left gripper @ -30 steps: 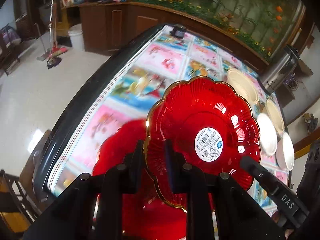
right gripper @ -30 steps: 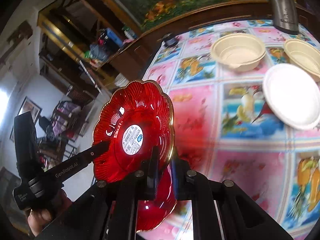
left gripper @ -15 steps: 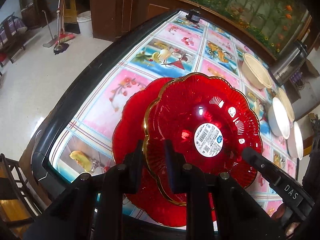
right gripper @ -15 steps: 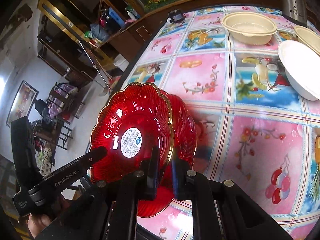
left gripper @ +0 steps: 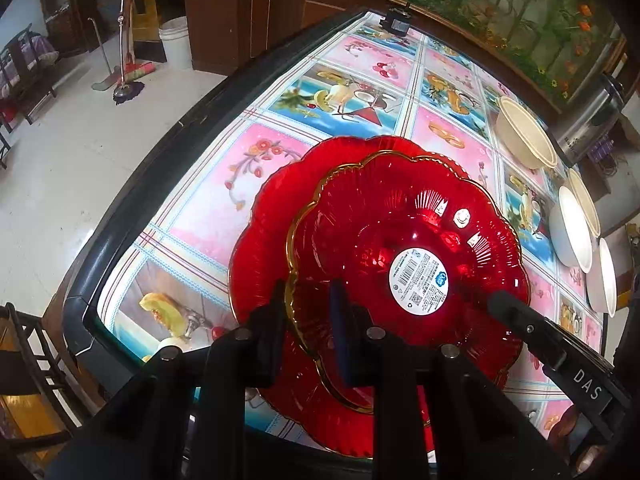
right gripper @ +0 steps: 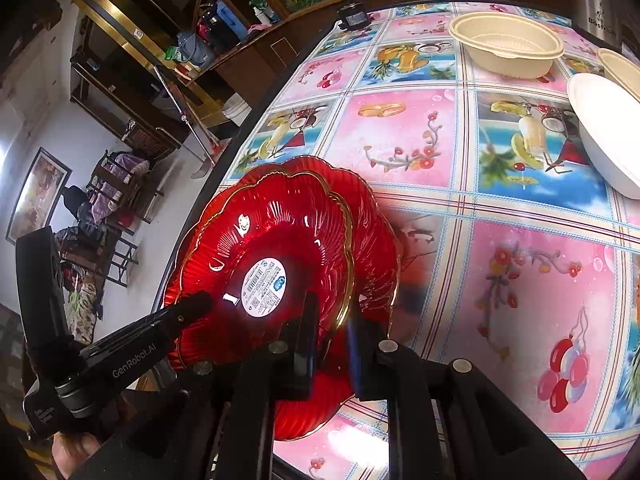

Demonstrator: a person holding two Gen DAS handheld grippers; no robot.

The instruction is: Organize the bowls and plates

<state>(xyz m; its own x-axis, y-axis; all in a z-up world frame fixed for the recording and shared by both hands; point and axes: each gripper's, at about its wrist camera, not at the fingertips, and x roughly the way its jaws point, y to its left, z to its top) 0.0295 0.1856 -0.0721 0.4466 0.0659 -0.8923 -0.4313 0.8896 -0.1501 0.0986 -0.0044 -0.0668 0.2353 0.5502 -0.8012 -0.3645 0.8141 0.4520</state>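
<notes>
A red scalloped glass plate [left gripper: 404, 248] with a gold rim and a white barcode sticker is held between both grippers. My left gripper [left gripper: 308, 320] is shut on its near rim. My right gripper [right gripper: 332, 320] is shut on the opposite rim, also seen in the right wrist view [right gripper: 264, 236]. The plate hovers tilted just above a second red plate [left gripper: 264, 232] that lies on the table near its corner [right gripper: 376, 224]. I cannot tell whether the two plates touch.
The table [left gripper: 352, 92] has a fruit-print cloth. Cream bowls [right gripper: 508, 44] and white bowls [right gripper: 608, 128] stand at the far right side [left gripper: 524, 132]. A steel pot [left gripper: 588, 116] stands beyond them. A small black device [left gripper: 396, 22] sits at the far edge.
Both grippers have carried the held plate down and over the second red plate; it now covers most of it. The grip has not changed.
</notes>
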